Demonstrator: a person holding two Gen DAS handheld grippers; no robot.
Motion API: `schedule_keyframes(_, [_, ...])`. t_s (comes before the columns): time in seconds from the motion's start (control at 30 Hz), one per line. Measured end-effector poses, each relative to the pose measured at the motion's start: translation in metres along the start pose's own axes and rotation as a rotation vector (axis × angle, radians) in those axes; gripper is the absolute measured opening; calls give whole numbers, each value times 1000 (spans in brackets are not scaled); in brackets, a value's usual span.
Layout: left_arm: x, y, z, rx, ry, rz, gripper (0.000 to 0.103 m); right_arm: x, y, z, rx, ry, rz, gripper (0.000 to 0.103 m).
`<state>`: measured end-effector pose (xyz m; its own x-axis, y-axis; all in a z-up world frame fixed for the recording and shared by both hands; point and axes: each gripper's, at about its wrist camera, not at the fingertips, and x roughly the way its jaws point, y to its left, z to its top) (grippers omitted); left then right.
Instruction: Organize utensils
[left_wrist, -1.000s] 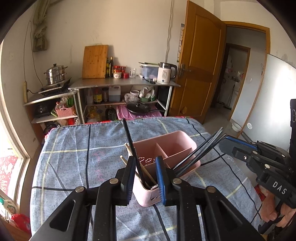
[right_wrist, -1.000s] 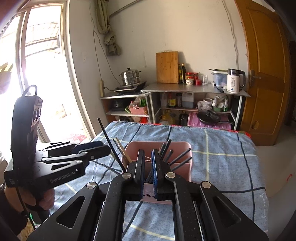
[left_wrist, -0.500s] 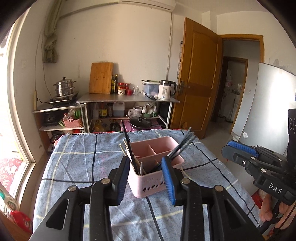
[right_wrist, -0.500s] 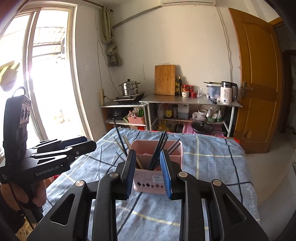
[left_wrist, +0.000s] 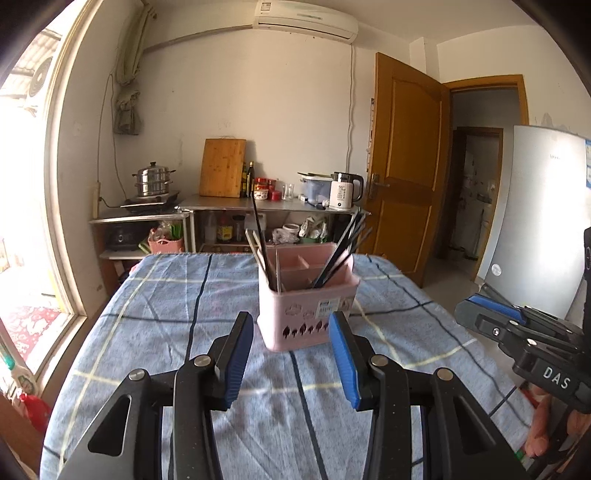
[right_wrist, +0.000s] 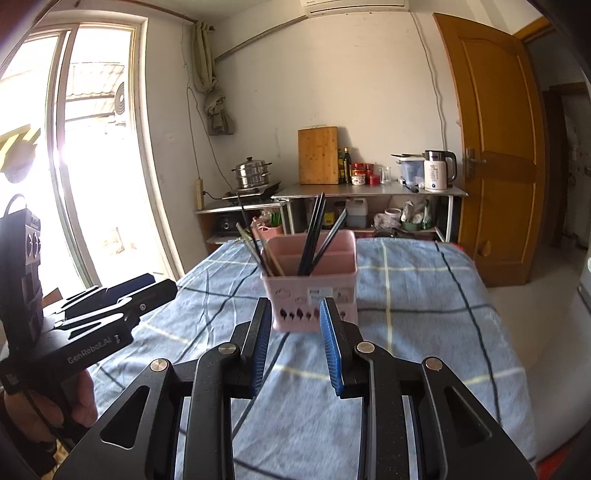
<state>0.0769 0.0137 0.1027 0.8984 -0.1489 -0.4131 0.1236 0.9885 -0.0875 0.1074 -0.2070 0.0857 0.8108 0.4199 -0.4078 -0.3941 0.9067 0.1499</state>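
A pink utensil holder (left_wrist: 308, 306) with inner compartments stands on the blue checked tablecloth (left_wrist: 166, 317). Black chopsticks (left_wrist: 340, 251) lean in its right compartment, and a black stick with pale wooden chopsticks (left_wrist: 263, 251) stands in its left one. My left gripper (left_wrist: 291, 347) is open and empty, a short way in front of the holder. My right gripper (right_wrist: 295, 334) is open and empty, also just in front of the holder (right_wrist: 312, 291). Each gripper shows in the other's view: the right one (left_wrist: 517, 332) at the right edge, the left one (right_wrist: 110, 306) at the left.
A metal shelf unit (left_wrist: 273, 206) with a cutting board, kettle, bottles and a steamer pot stands behind the table. A window (right_wrist: 74, 166) is on the left. A wooden door (left_wrist: 402, 177) and a white fridge (left_wrist: 539, 221) are on the right.
Both grippers have pulled back from the holder and opened wider. The right gripper was nearly closed over the black chopsticks a second ago; they now stand in the holder.
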Motion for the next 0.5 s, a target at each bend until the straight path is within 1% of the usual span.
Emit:
schedule_keyframes(0.17, [-8,-8,-32,0,8,16,42,-7,2,-33,7,16,-1,28])
schedule_keyframes(0.33, [-16,-19,-62,4,28,-5,42,-12,6,-64,5,36,-13,28])
schedule_keyframes(0.5, [-24,-27,-80,18,18,-20,42,-16,5,-85,15,43,-29,28])
